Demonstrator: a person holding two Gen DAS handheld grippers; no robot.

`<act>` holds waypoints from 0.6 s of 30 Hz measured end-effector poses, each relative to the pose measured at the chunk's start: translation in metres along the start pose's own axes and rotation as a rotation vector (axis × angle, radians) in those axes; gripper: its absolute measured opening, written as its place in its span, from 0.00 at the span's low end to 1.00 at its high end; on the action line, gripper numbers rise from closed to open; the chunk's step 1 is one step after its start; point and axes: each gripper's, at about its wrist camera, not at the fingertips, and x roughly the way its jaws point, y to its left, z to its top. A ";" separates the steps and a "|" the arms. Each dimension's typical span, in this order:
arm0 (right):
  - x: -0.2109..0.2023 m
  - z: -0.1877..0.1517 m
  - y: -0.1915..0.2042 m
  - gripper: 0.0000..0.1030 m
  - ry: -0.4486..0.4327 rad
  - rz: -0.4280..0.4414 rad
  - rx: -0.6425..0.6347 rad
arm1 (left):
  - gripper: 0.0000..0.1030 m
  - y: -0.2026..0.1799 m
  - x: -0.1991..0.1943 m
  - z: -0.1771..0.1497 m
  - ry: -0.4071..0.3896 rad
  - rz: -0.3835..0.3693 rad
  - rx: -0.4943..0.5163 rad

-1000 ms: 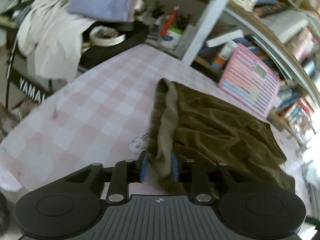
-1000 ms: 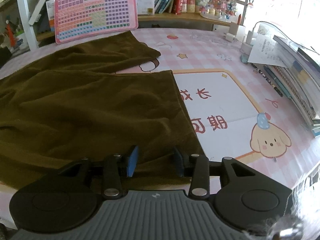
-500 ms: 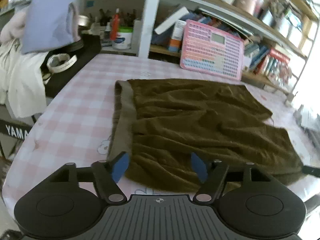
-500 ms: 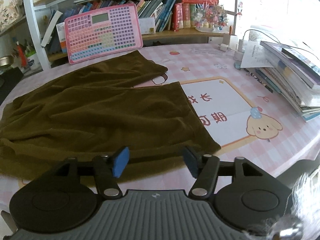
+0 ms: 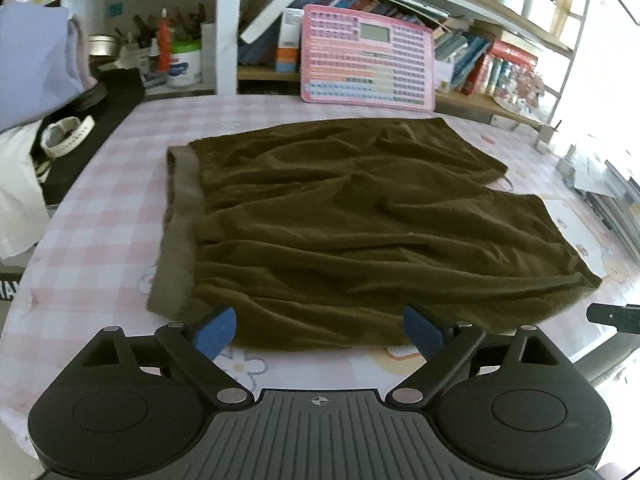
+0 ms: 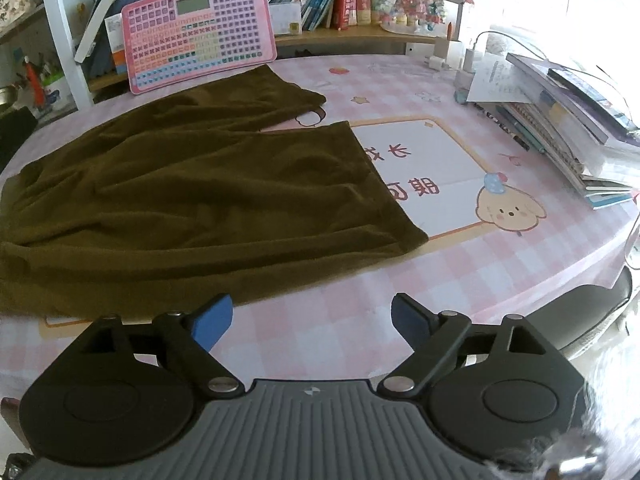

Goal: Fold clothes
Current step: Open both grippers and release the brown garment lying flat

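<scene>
Both grippers tilt down over the table. The left gripper and right gripper have just spread their fingers wide, empty, just off the olive-brown shorts.

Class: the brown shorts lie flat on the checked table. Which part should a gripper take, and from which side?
Take the brown shorts by the waistband corner nearest the left gripper, coming low from the table's near edge: that thick band probably pinches easily.

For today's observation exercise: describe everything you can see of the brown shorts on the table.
The brown shorts look like soft, velvety olive-brown fabric. They lie spread flat but rumpled on the pink checked tablecloth, with a lighter waistband at the left and two legs parted at the right. Nothing grips them; both tongs stand open at the near edge.
</scene>
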 end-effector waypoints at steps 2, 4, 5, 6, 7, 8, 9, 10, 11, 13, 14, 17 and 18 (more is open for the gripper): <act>-0.003 0.000 -0.002 0.85 -0.001 -0.008 0.009 | 0.90 -0.003 0.002 0.001 0.003 -0.006 0.009; -0.005 0.000 -0.005 0.85 -0.002 -0.016 0.018 | 0.90 -0.005 0.005 0.002 0.015 -0.013 0.014; -0.006 -0.001 -0.006 0.85 -0.003 -0.019 0.022 | 0.90 -0.006 0.006 0.004 0.025 -0.019 0.017; -0.008 -0.001 -0.007 0.85 -0.004 -0.021 0.025 | 0.90 -0.007 0.008 0.004 0.034 -0.027 0.020; -0.008 0.000 -0.007 0.85 -0.004 -0.021 0.028 | 0.90 -0.009 0.009 0.005 0.042 -0.037 0.023; -0.009 0.000 -0.008 0.86 -0.004 -0.020 0.029 | 0.90 -0.010 0.010 0.005 0.048 -0.045 0.024; -0.009 0.001 -0.008 0.86 -0.003 -0.019 0.031 | 0.90 -0.011 0.011 0.006 0.054 -0.053 0.026; -0.009 0.001 -0.008 0.87 -0.003 -0.018 0.031 | 0.91 -0.012 0.011 0.006 0.060 -0.062 0.023; -0.009 0.002 -0.008 0.87 -0.002 -0.018 0.029 | 0.91 -0.012 0.012 0.006 0.066 -0.072 0.019; -0.008 0.004 -0.007 0.88 -0.001 -0.017 0.026 | 0.91 -0.014 0.012 0.007 0.068 -0.085 0.012; -0.007 0.005 -0.007 0.88 0.000 -0.017 0.024 | 0.90 -0.014 0.012 0.008 0.064 -0.085 0.013; -0.004 0.010 -0.004 0.89 0.000 -0.007 0.013 | 0.91 -0.015 0.011 0.011 0.050 -0.086 0.017; -0.003 0.013 -0.003 0.89 -0.001 -0.001 0.008 | 0.91 -0.015 0.011 0.013 0.048 -0.085 0.015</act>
